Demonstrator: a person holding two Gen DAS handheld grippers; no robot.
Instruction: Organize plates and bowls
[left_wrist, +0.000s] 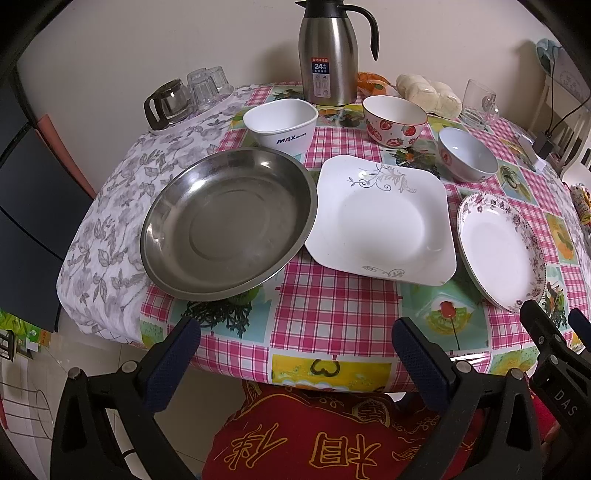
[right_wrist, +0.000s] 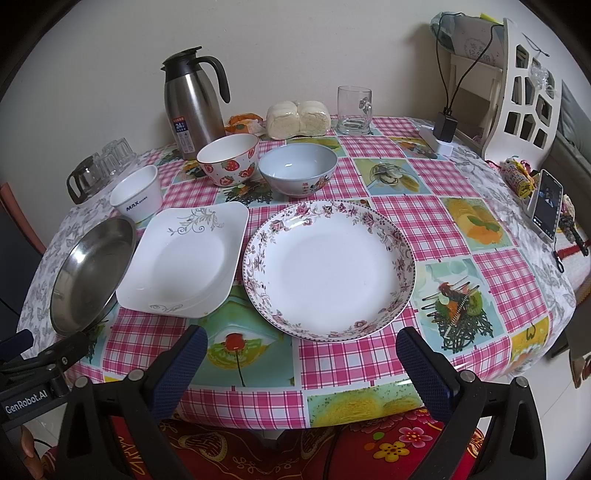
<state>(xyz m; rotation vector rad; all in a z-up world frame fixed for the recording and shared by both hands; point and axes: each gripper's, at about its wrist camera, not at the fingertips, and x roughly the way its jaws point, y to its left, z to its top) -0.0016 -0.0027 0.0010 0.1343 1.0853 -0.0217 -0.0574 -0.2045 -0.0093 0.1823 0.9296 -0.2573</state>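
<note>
Both grippers, left gripper (left_wrist: 295, 354) and right gripper (right_wrist: 301, 363), gape wide, empty. Ahead of the right, the floral-rimmed plate (right_wrist: 328, 267) looks glazed, slippery, brittle; pinch its near rim.

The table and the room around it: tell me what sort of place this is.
Most likely a home dining table: a checked oilcloth set with household dishes like the floral plate, a steel thermos jug and steamed buns by the wall.

Three plates (right_wrist: 328, 267) (upright), three bowls (right_wrist: 297, 169) behind
</note>
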